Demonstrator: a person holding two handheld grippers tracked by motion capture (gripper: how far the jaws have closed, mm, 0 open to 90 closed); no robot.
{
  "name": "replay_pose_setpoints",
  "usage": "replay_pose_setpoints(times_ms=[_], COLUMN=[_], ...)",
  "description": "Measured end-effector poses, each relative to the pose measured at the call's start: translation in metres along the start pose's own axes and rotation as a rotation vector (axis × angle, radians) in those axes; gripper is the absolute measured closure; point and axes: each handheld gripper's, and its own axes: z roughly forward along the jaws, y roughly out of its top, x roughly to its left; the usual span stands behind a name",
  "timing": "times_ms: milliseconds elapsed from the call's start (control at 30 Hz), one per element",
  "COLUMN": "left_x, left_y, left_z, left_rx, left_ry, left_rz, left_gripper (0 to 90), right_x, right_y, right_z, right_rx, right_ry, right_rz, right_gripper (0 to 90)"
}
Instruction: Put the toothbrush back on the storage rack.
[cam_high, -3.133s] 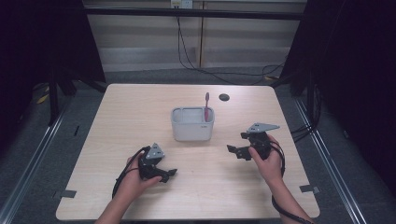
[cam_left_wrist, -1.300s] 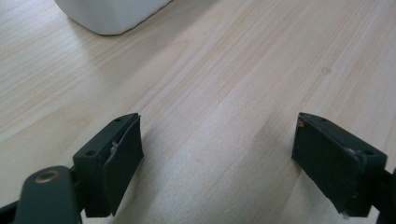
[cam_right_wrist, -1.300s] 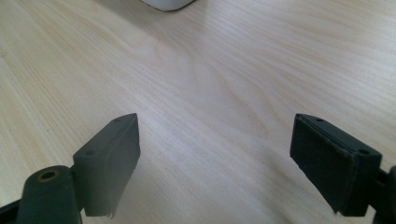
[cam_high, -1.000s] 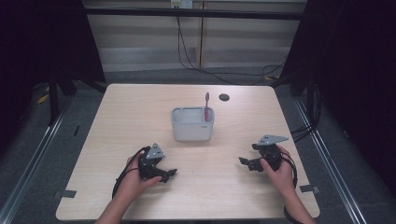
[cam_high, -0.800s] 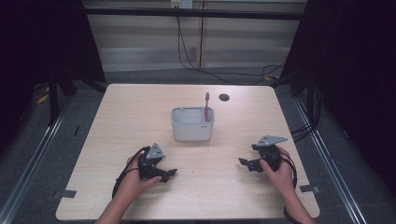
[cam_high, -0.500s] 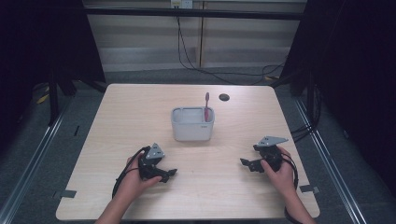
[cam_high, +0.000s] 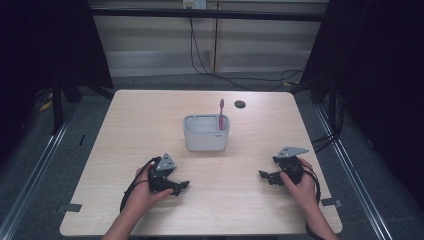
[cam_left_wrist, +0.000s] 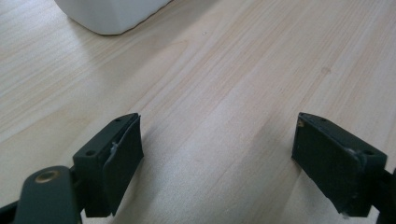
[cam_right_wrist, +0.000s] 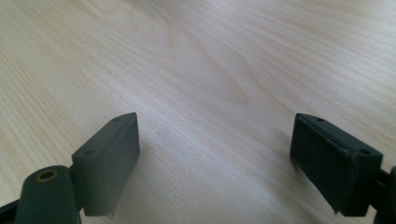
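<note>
The left gripper (cam_high: 184, 186) is rested near the front edge of the surface (cam_high: 130, 125), left of centre, its jaws spread wide with nothing between them. The right gripper (cam_high: 262, 174) is set down towards the front right corner, likewise spread wide and empty. Both are kept well apart from the container (cam_high: 206, 134), which is placed at the middle of the surface; its corner (cam_left_wrist: 109, 16) is seen ahead of the left gripper. 1 toothbrush (cam_high: 221, 113) is stood upright inside it, at its right end. The step is judged a rest position, with nothing gripped; a next move would call for a forward reach. The container is pale grey, rectangular and open-topped; the toothbrush is pink-red.
</note>
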Motion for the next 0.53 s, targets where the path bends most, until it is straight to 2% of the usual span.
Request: replay_pose_setpoints(times_ms=[533], left_x=[0.0], left_y=[0.0], left_z=[0.0], left_rx=[0.0], left_ry=[0.0], left_rz=[0.0], left_gripper=[15.7], right_x=[-0.0023], right_y=[-0.0011], right_z=[0.0007], right_rx=[-0.003], right_ry=[0.0], right_rz=[0.02], right_gripper=[13.3])
